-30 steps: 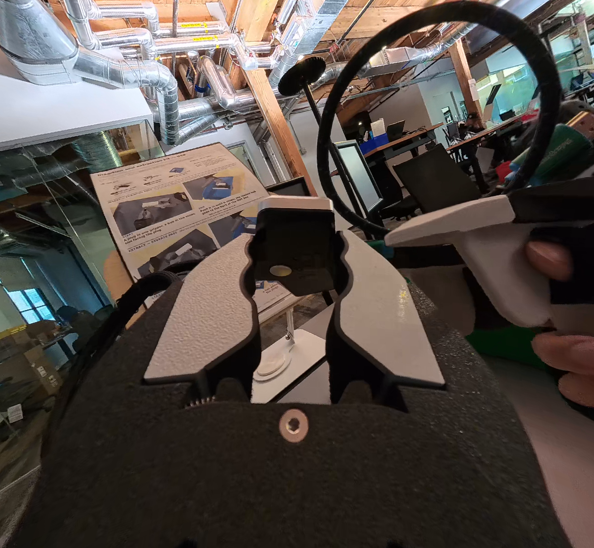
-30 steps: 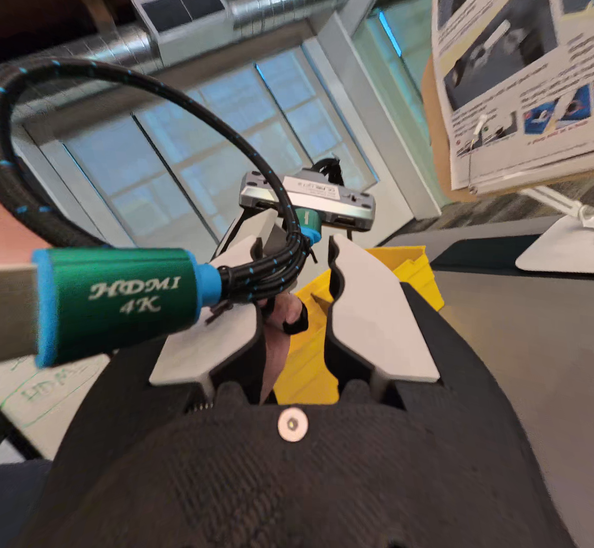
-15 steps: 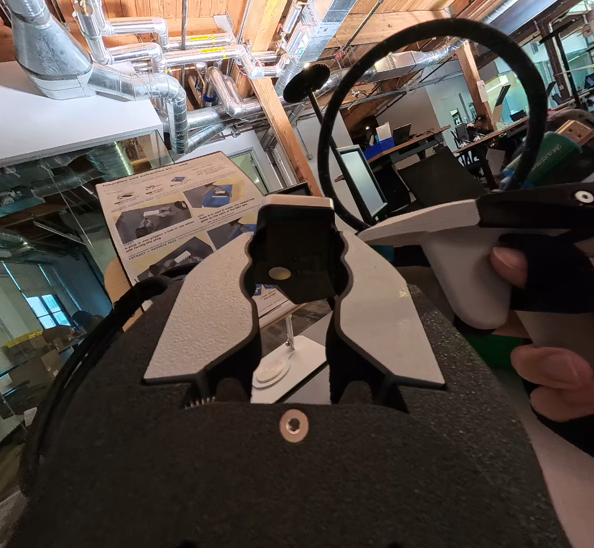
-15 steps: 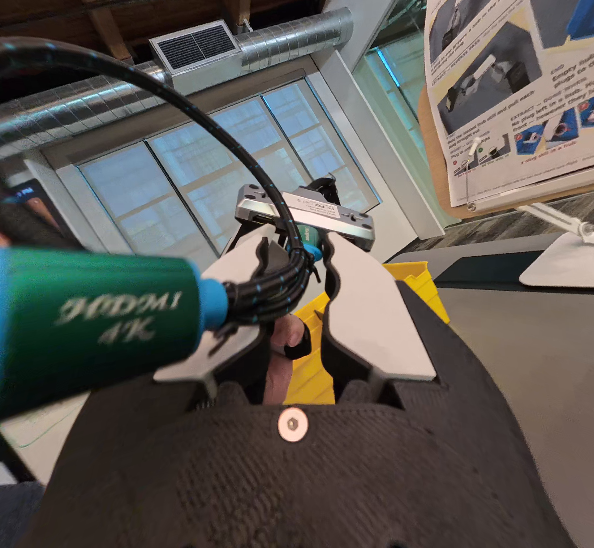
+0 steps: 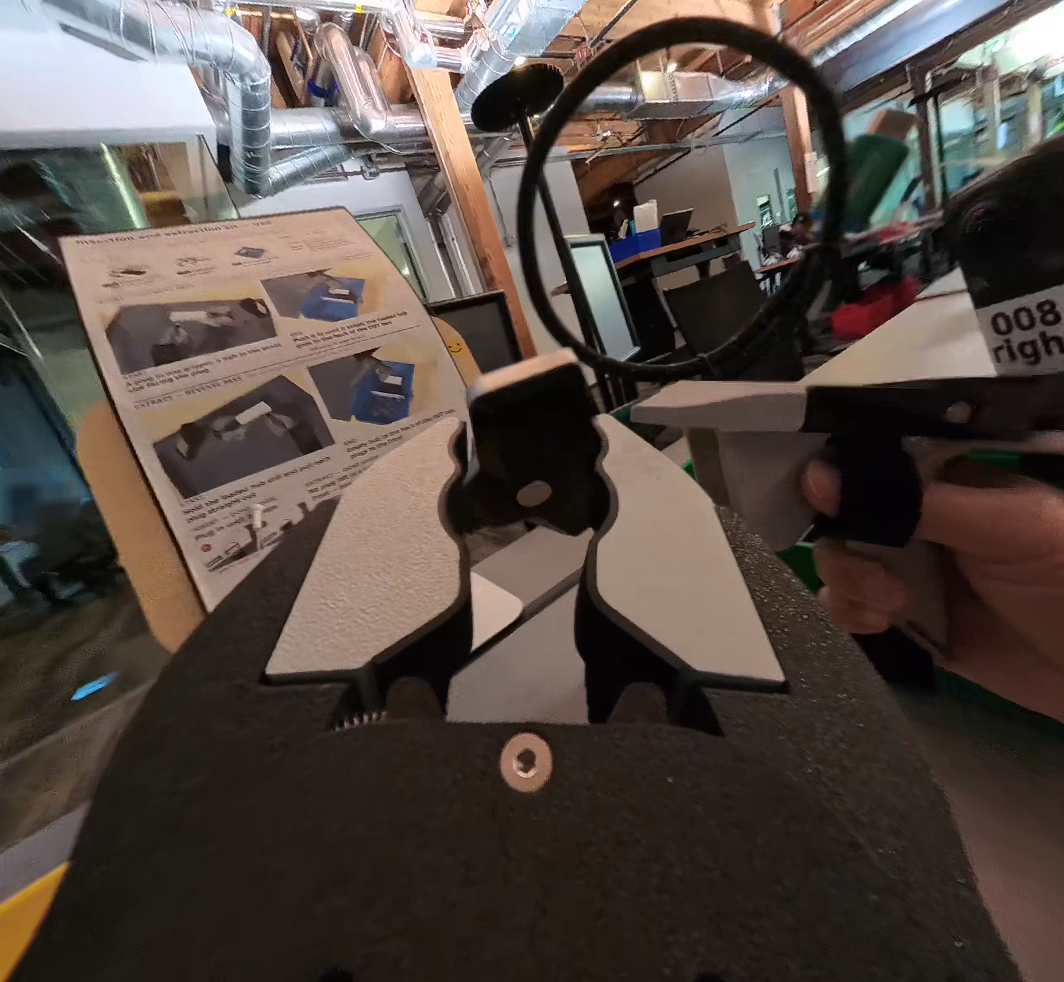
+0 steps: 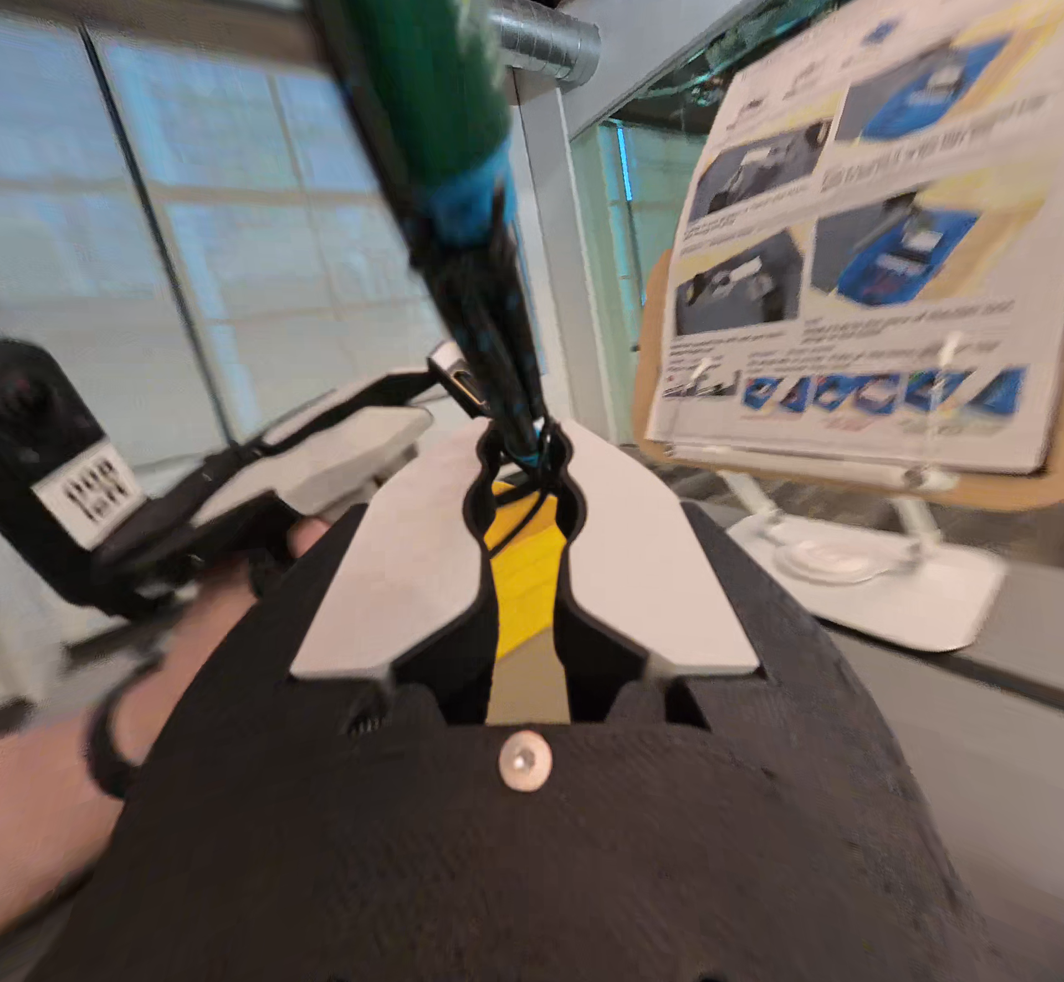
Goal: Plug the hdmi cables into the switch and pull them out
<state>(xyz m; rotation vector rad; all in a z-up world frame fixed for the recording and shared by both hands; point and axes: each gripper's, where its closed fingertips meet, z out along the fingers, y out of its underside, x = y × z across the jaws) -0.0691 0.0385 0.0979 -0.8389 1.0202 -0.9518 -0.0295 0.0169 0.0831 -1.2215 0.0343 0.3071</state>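
Note:
My left gripper (image 5: 529, 436) is shut on the switch (image 5: 532, 436), a small black box with a silver top, held up in the air. In the right wrist view the switch (image 6: 458, 381) shows at the left gripper's tip, just left of my right gripper (image 6: 527, 445). My right gripper is shut on the black braided HDMI cable (image 6: 506, 355) close to one plug; that plug is mostly hidden between the fingers. The cable's other green plug (image 6: 426, 62) hangs free above. The cable loops (image 5: 576, 148) above the right gripper's fingers (image 5: 719, 410). Blur hides whether the held plug touches the switch.
An instruction sheet on a white stand (image 6: 863, 275) stands at the back, also in the left wrist view (image 5: 259, 378). A yellow bin (image 6: 521, 557) lies below the right gripper. The grey table (image 6: 950, 753) runs to the right. Desks and monitors (image 5: 599, 298) stand far behind.
My right gripper has closed on the cable and swung right and away from the switch. The free green plug has swung from the left up to the top. The left gripper has tilted.

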